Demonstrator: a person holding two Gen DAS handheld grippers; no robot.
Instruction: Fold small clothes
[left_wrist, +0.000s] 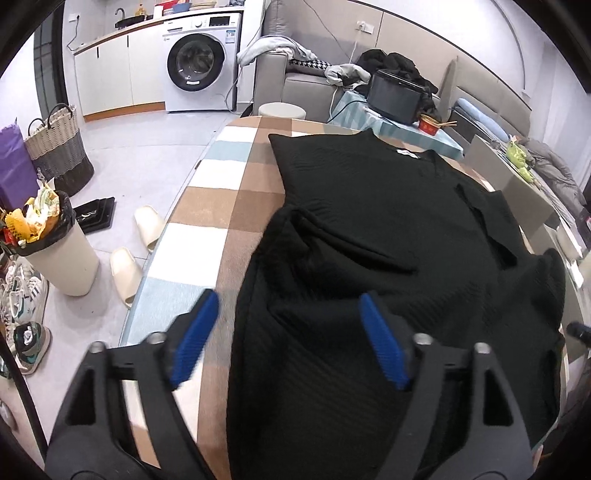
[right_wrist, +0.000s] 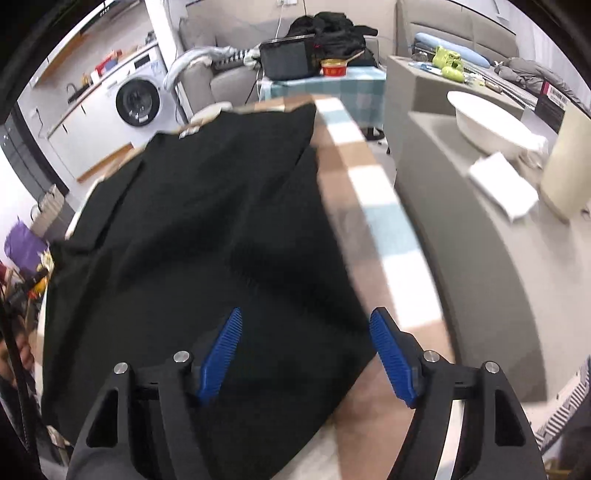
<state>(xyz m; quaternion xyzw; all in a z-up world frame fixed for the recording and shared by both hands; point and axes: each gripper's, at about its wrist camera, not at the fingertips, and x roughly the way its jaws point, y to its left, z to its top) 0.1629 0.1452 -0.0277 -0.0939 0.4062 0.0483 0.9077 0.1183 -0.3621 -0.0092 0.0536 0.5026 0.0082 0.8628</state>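
Note:
A black ribbed garment (left_wrist: 388, 229) lies spread on a table under a checked brown, white and blue cloth (left_wrist: 207, 206), with its near part folded up over itself. My left gripper (left_wrist: 288, 306) hangs open above the garment's near left edge, and its blue pads (left_wrist: 192, 343) hold nothing. In the right wrist view the same garment (right_wrist: 199, 229) fills the middle, with a white label at its far neckline. My right gripper (right_wrist: 306, 325) stands open over the garment's near right corner. Nothing sits between its blue pads (right_wrist: 391, 354), and the cloth lies loose below them.
A bin (left_wrist: 55, 251) full of rubbish, slippers (left_wrist: 125, 273), shoes and a woven basket (left_wrist: 59, 147) stand on the floor at left. A washing machine (left_wrist: 199, 62) and sofa are behind. A side table with a black appliance (right_wrist: 288, 59) and a grey counter with a white basin (right_wrist: 491, 125) are at right.

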